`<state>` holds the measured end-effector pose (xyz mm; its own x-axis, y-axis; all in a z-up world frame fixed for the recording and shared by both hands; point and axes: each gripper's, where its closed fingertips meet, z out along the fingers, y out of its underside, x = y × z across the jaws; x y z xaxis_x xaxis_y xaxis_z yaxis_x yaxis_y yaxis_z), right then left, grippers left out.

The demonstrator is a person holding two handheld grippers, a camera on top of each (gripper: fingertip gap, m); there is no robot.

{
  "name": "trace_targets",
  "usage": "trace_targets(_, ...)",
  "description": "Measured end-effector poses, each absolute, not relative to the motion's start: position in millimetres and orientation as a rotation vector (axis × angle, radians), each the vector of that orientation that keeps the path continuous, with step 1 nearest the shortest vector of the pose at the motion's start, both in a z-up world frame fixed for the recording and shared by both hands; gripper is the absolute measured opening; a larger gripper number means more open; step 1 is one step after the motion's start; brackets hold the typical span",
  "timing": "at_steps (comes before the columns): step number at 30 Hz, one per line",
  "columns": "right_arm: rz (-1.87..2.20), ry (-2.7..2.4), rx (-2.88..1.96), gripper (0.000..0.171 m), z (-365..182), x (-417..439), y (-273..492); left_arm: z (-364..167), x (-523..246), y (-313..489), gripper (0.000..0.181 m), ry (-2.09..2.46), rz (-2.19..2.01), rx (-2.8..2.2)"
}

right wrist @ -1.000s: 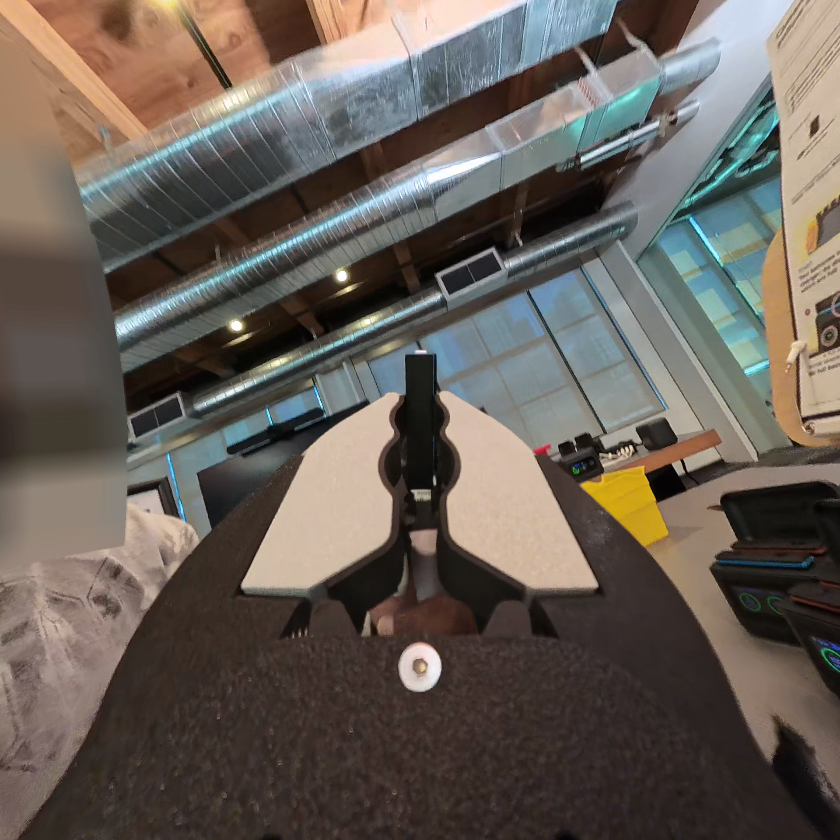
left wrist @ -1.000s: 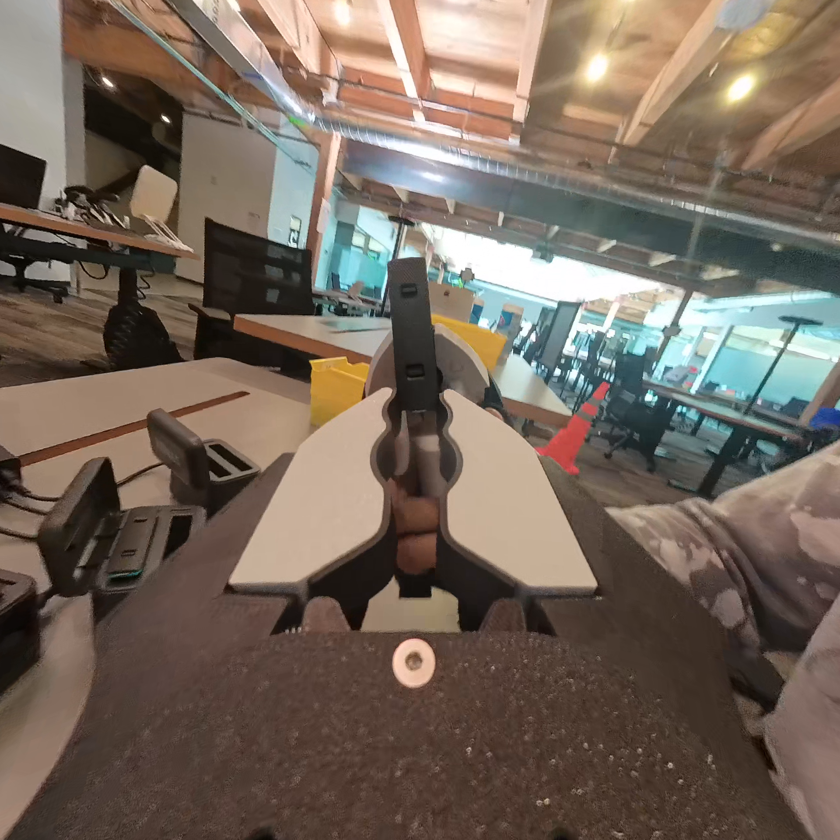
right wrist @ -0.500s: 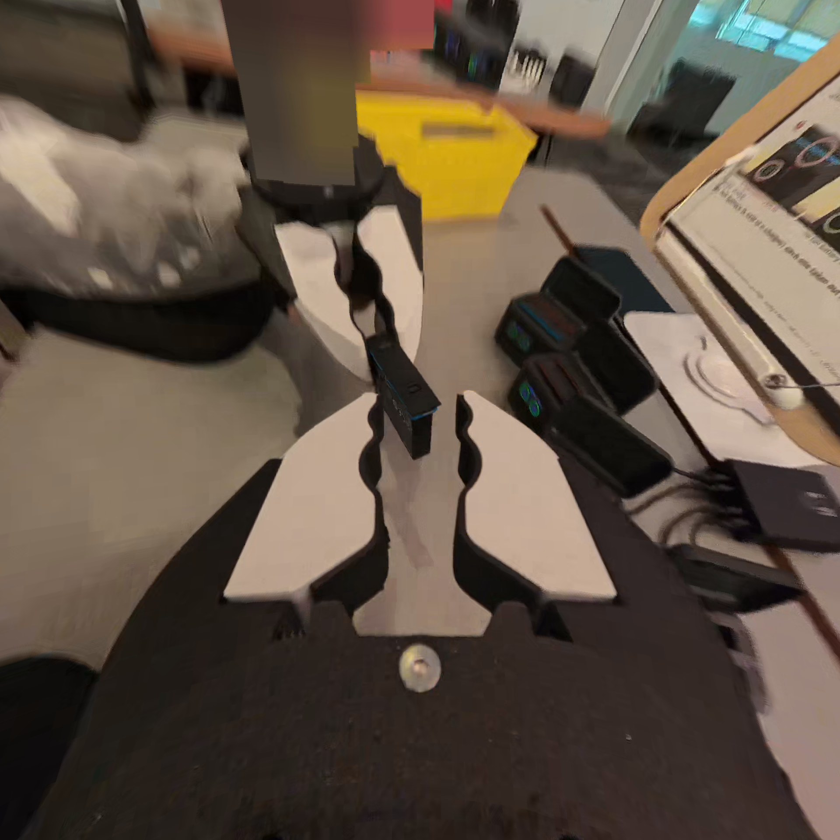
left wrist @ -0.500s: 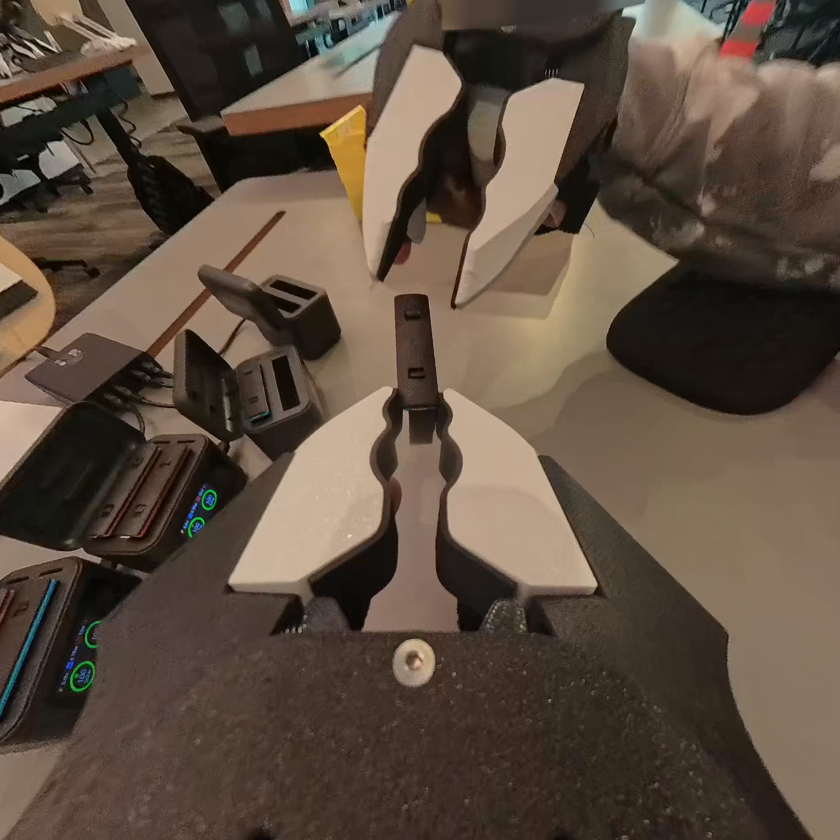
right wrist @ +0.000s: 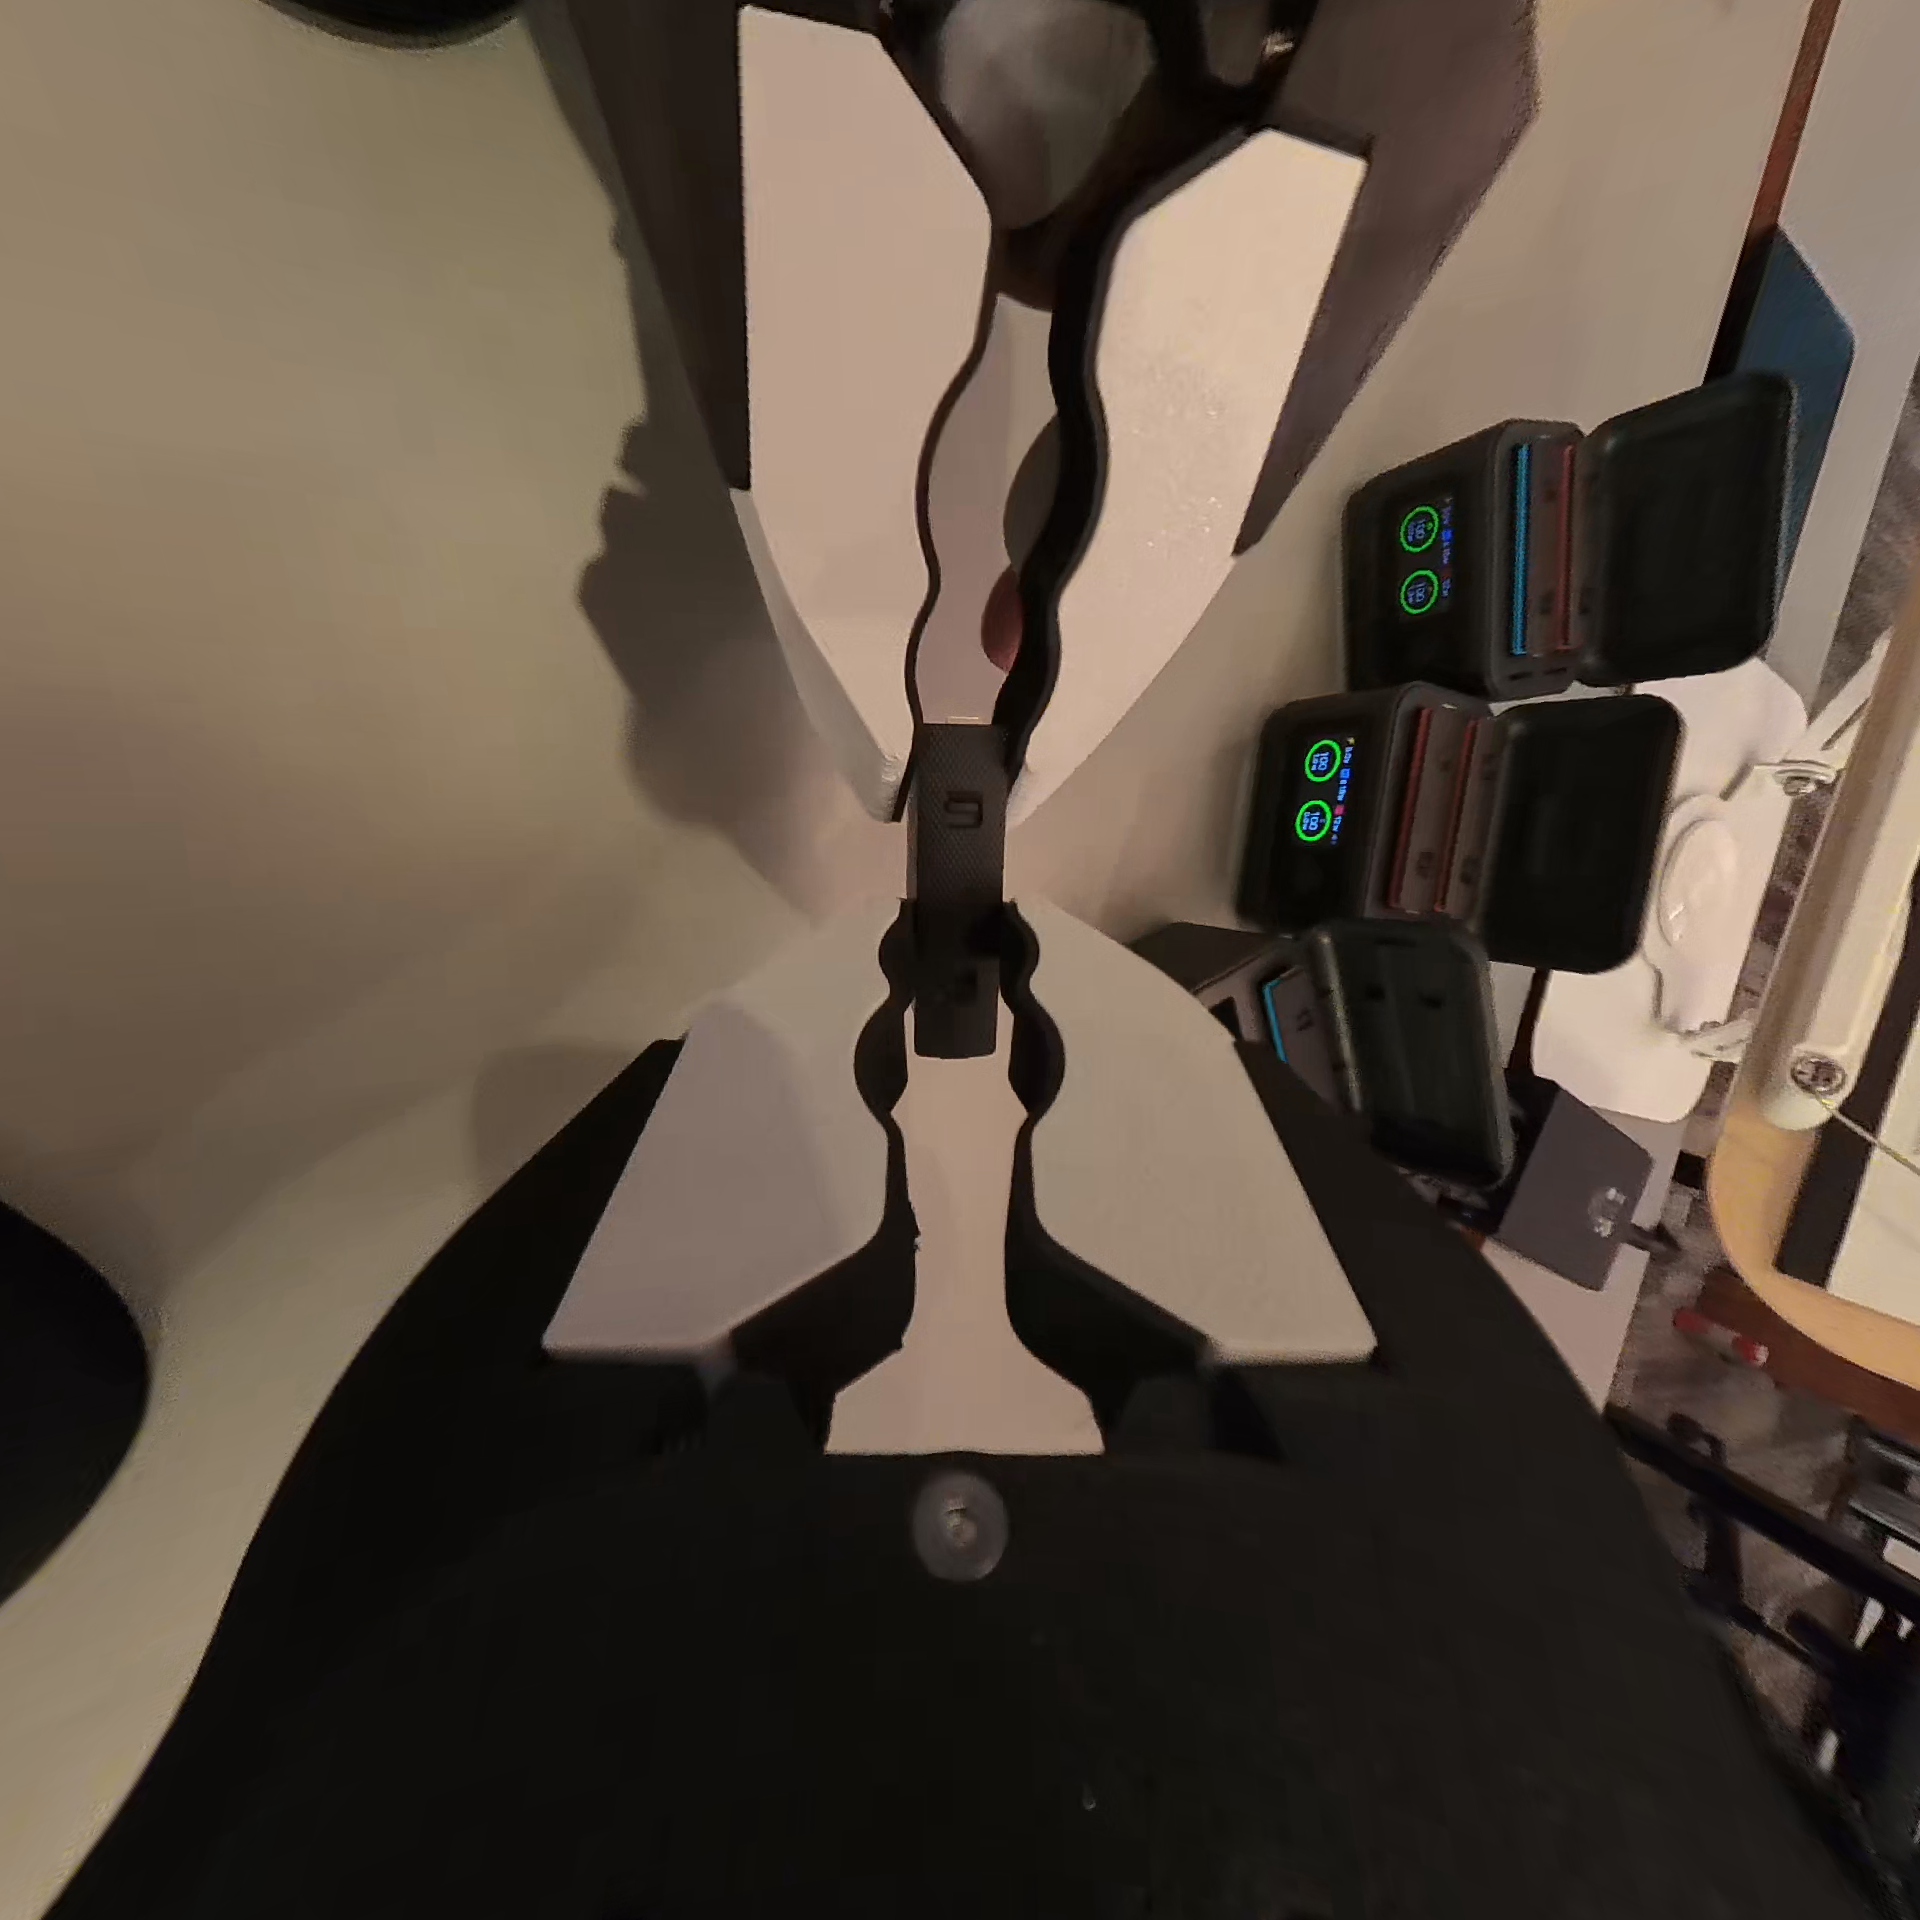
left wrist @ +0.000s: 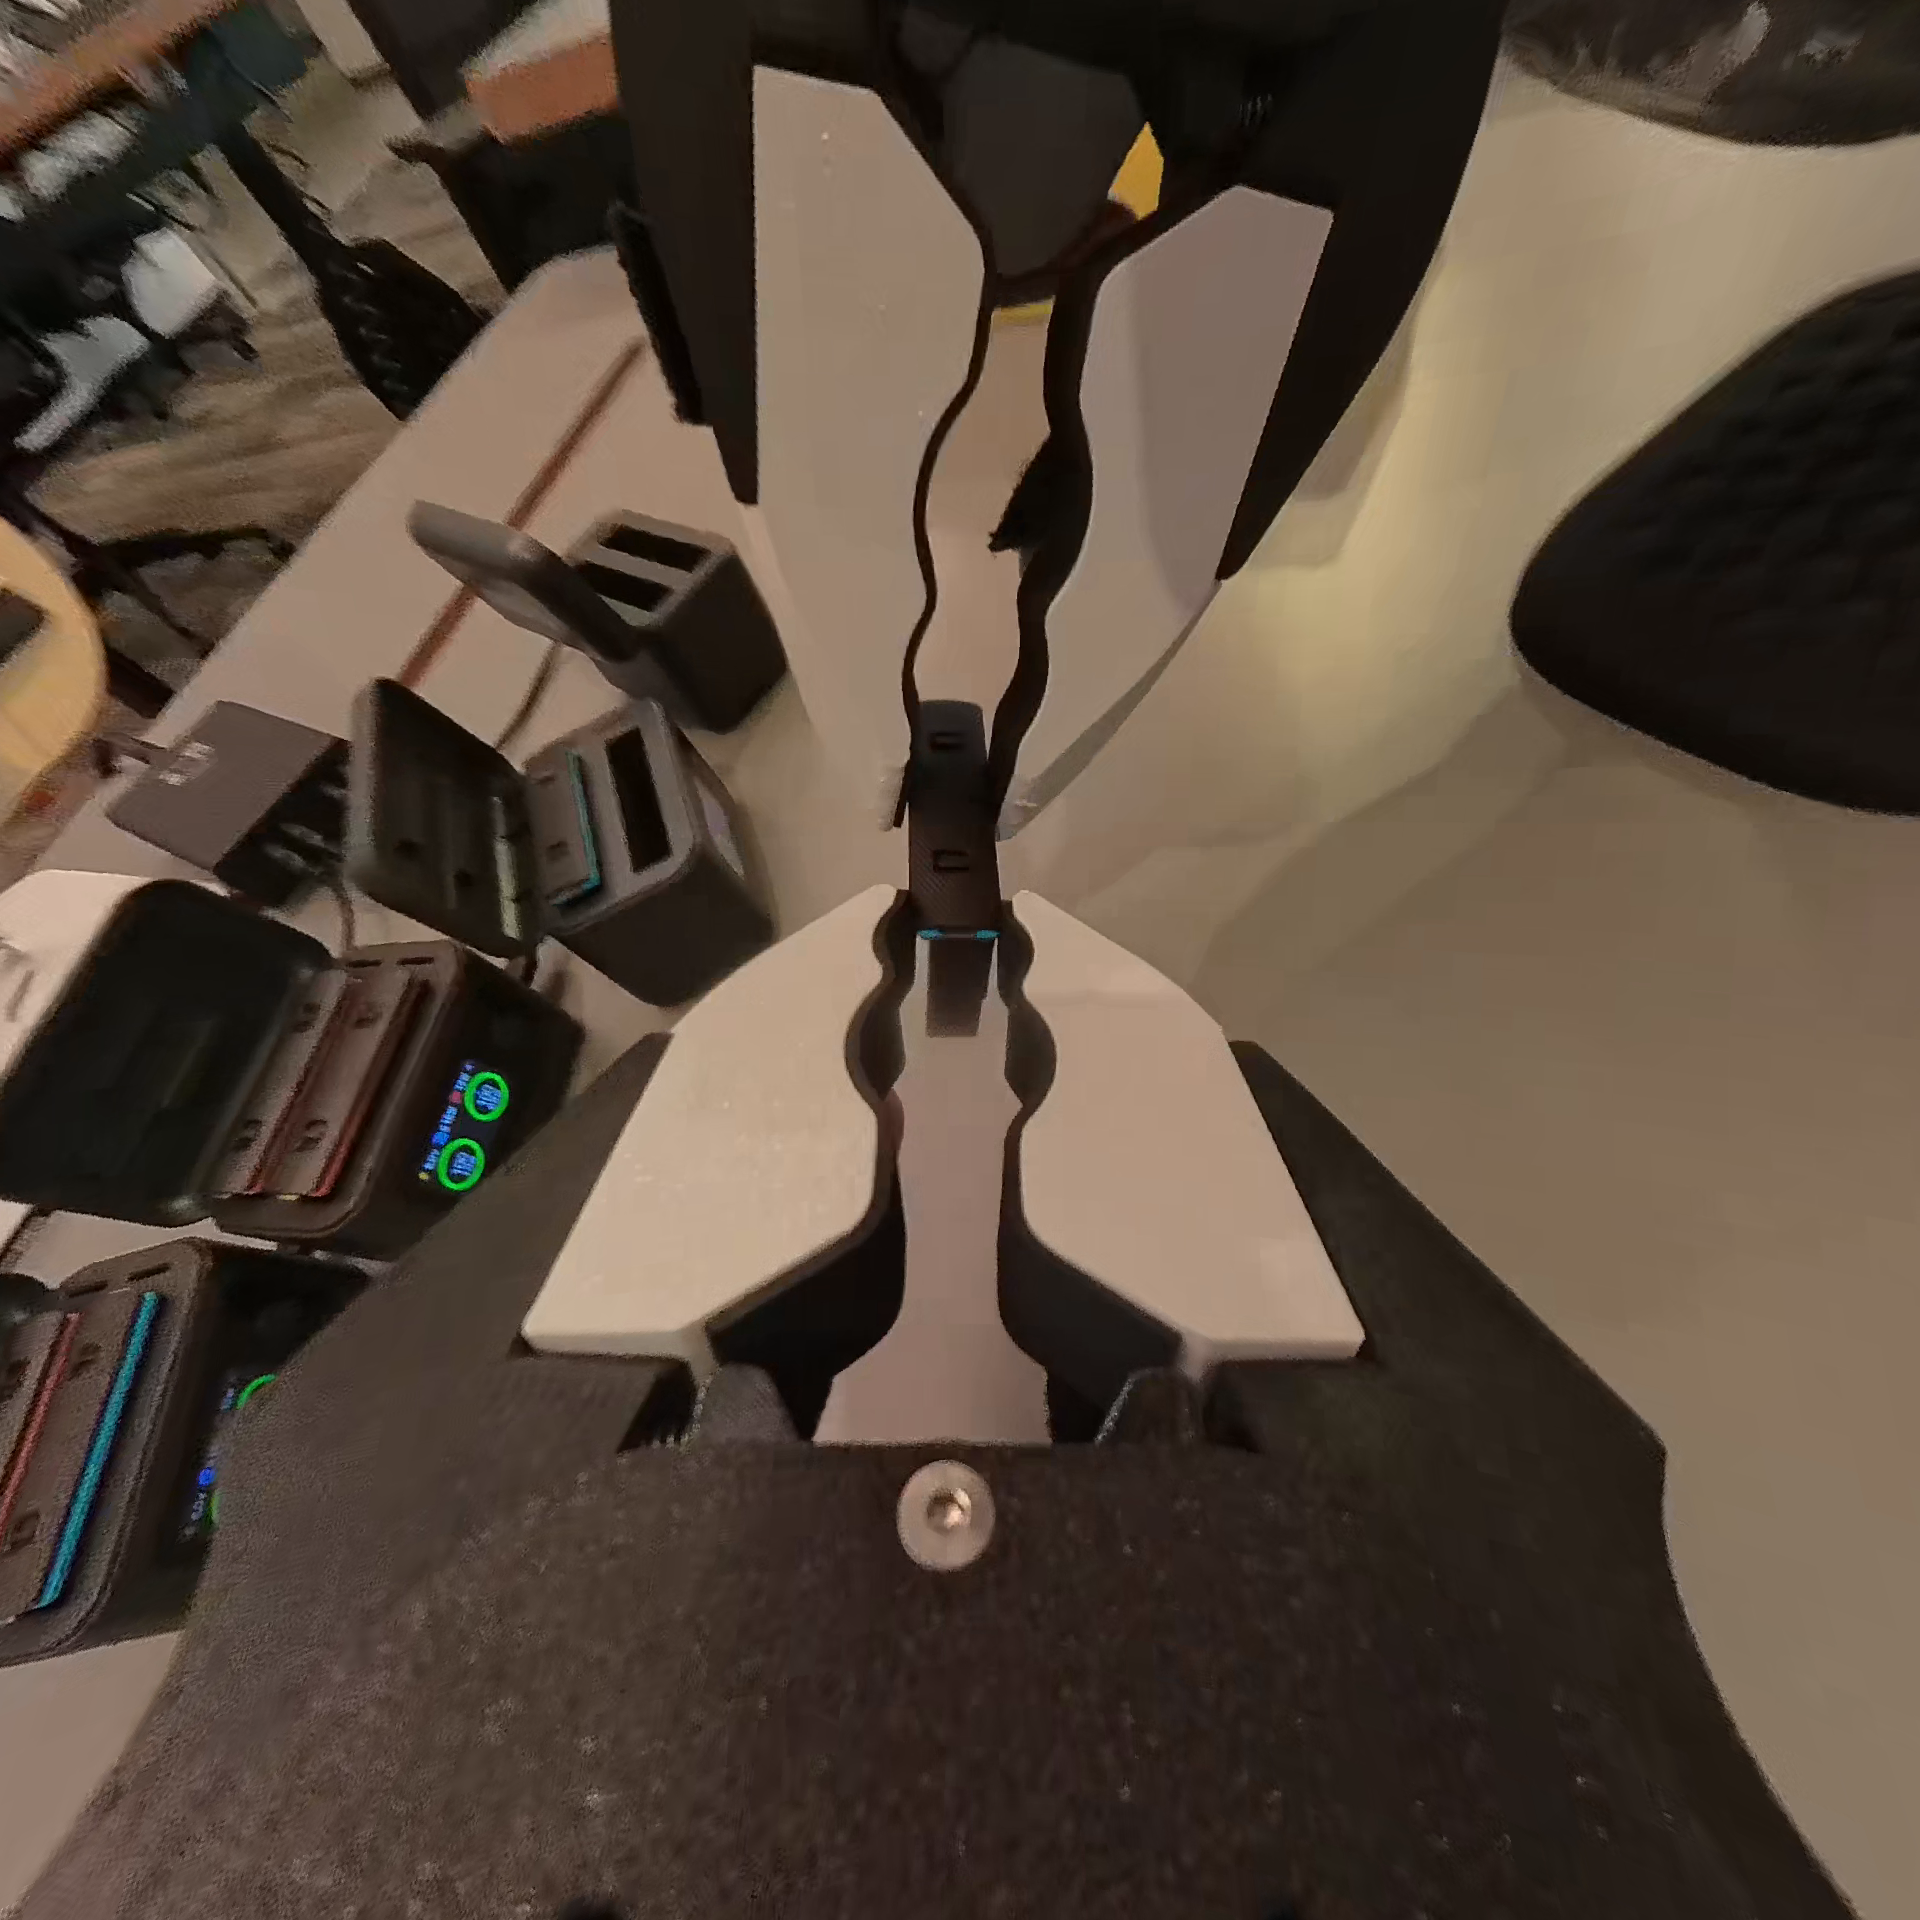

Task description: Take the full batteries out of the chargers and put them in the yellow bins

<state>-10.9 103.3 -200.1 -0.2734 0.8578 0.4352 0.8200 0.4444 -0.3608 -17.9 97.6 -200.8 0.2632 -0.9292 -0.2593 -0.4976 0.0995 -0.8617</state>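
Left gripper: closed narrow on the near end of a black battery, which stood between the fingertips above a pale table.
Right gripper: met the left one tip to tip from the far side; its fingertips flanked the battery's far end, though whether they pressed it could not be told.
Right wrist view: showed the same meeting reversed, with the right gripper near, the left gripper far and the battery bridging both.
Chargers: four black cases sat at the left of the table with lids open; the nearest and the second showed green rings on their screens, the third held a blue-edged battery, and the farthest showed two dark slots.
Yellow bin: only a sliver showed, far off behind the right gripper.
Black cushion: lay at the right on the table.
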Motion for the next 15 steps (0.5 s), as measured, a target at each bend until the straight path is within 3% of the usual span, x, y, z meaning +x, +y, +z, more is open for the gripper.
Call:
trace_targets(6, 0.06, -2.15, -1.4, 0.014, -178.6, 1.8, 146.9, -178.7, -30.3, 122.7, 0.031, 1.149, -0.533, -1.5)
trace_targets(15, 0.016, -2.358, -1.332, 0.015, -177.7, 14.6, 203.5, -159.0, -56.1, 150.9, 0.026, 0.939, -0.398, -1.465)
